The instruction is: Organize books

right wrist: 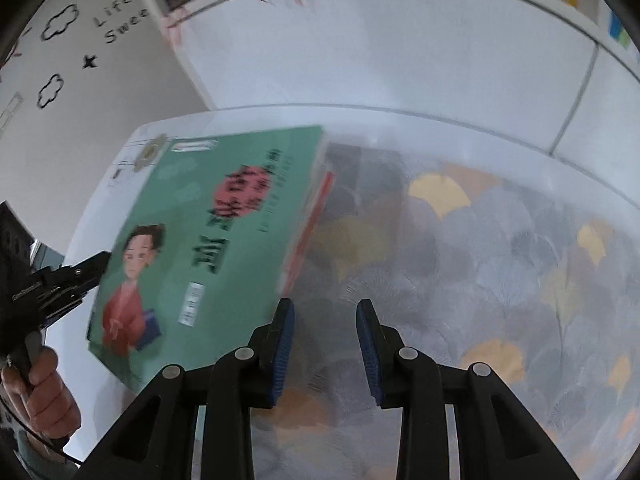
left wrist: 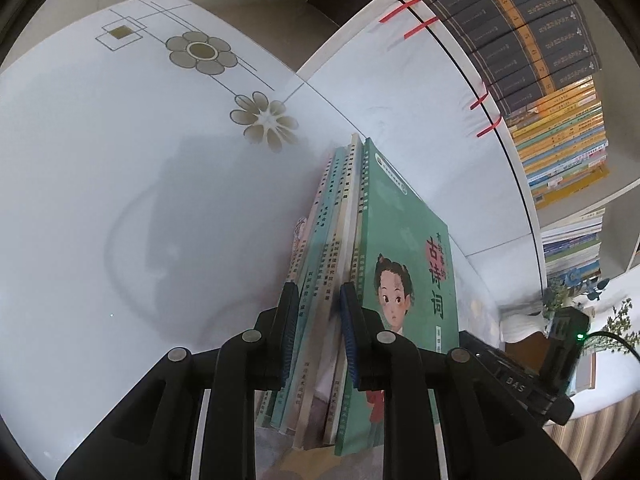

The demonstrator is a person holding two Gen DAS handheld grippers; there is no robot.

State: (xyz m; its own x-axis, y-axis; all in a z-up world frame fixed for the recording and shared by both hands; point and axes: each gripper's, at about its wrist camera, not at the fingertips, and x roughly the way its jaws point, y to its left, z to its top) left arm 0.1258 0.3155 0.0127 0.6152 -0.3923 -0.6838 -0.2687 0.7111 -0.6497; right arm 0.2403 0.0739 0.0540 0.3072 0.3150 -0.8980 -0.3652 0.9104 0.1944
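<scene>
A bundle of thin books (left wrist: 332, 220) stands on edge on the white table (left wrist: 120, 200). My left gripper (left wrist: 320, 320) is shut on the near end of the bundle. The outermost book on the right has a green cover with a drawn girl (left wrist: 404, 240); the right finger overlaps its spine edge. In the blurred right wrist view that green book (right wrist: 208, 240) leans at the left, with the left gripper (right wrist: 96, 262) and a person's hand (right wrist: 44, 392) behind it. My right gripper (right wrist: 326, 320) hangs over the leaf-patterned cloth (right wrist: 480, 260), just right of the book, slightly open with nothing between its fingers.
A white shelf unit (left wrist: 420, 100) stands behind the table, with rows of dark and coloured books (left wrist: 552, 80) and red tape marks (left wrist: 416, 28) on its edge. Small plants (left wrist: 576, 292) sit at the right. A wall with cloud stickers (right wrist: 80, 40) lies to the left.
</scene>
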